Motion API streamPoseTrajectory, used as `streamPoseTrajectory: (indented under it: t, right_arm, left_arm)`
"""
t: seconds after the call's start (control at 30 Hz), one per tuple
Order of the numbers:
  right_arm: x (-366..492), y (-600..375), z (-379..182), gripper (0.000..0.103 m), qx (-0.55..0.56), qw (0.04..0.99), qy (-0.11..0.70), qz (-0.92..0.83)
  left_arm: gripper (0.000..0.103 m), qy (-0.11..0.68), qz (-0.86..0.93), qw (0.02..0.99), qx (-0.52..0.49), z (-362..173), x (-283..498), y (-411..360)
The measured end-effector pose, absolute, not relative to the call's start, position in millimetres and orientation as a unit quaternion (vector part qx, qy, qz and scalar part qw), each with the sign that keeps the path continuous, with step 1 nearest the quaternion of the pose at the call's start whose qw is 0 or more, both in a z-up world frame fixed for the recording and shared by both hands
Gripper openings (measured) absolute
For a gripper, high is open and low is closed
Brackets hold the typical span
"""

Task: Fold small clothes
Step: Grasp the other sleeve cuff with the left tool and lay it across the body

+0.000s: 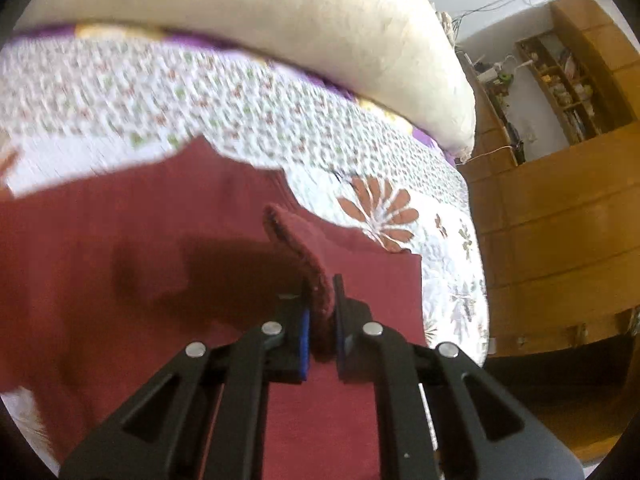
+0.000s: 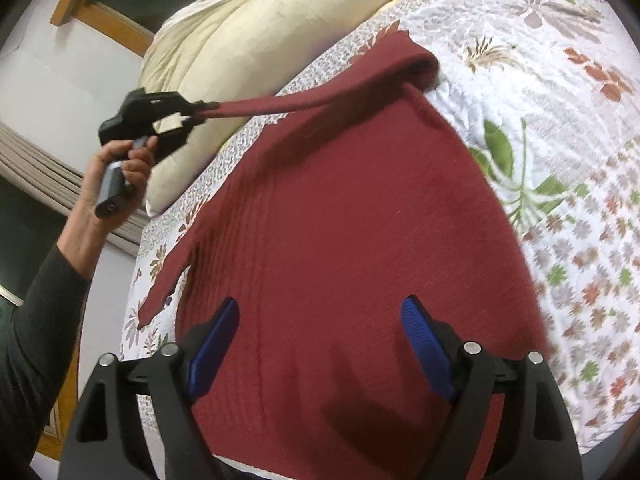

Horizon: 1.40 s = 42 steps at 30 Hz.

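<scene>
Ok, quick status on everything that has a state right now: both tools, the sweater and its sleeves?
Left tool: shut on the sleeve end, raised above the bed.
Right tool: open, empty, over the sweater body.
Maroon sweater: body spread flat on the floral bedspread, not folded yet.
Far sleeve: lifted, pulled taut.
Near sleeve: lying flat on the bedspread.

**What we cannot make out**

We lose the sweater's (image 2: 340, 220) near hem behind the right gripper (image 2: 320, 344). The quilt (image 1: 140, 92) smears with blur in the left view. The shelf's (image 1: 560, 80) contents are too small to tell.
</scene>
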State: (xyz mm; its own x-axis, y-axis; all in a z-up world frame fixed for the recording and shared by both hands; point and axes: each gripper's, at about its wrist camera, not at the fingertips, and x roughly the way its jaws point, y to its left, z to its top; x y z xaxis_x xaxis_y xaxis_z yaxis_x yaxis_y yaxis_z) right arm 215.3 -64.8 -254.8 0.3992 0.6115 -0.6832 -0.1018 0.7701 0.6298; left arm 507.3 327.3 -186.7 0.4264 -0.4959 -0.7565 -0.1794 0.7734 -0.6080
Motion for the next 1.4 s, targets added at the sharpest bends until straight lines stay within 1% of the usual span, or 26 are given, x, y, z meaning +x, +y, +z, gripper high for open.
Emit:
streamPoseTrajectory:
  t: [0.17,0.5,1.13,1.33,1.4]
  right_arm:
    - [210.9,-56.6,-252.4,0.084,0.249,0.798,0.499,0.230]
    - [207.3,-46.1,-252.6,0.084,0.242,0.794,0.504,0.239]
    - [213.0,-41.9,-261.8,0.084,0.243,0.785,0.518,0.236]
    - [211.2,-42.4,-261.6,0.084,0.238,0.787,0.519,0.235]
    - [210.8,-40.8,-262.4,0.084,0.237,0.786,0.520,0.236]
  left_arm:
    - [0.007,0.511,-0.069,0.795,-0.318,-178.9,499.2,369.5]
    - [0.007,0.519,-0.051,0.786,-0.332,-214.0,469.8,410.6]
    - [0.007,0.537,0.004,0.745,-0.396,-315.3,413.6,474.4]
    - [0.007,0.519,-0.011,0.754,-0.402,-307.5,407.9,476.3]
    - [0.009,0.529,-0.003,0.757,-0.384,-308.1,408.8,473.5]
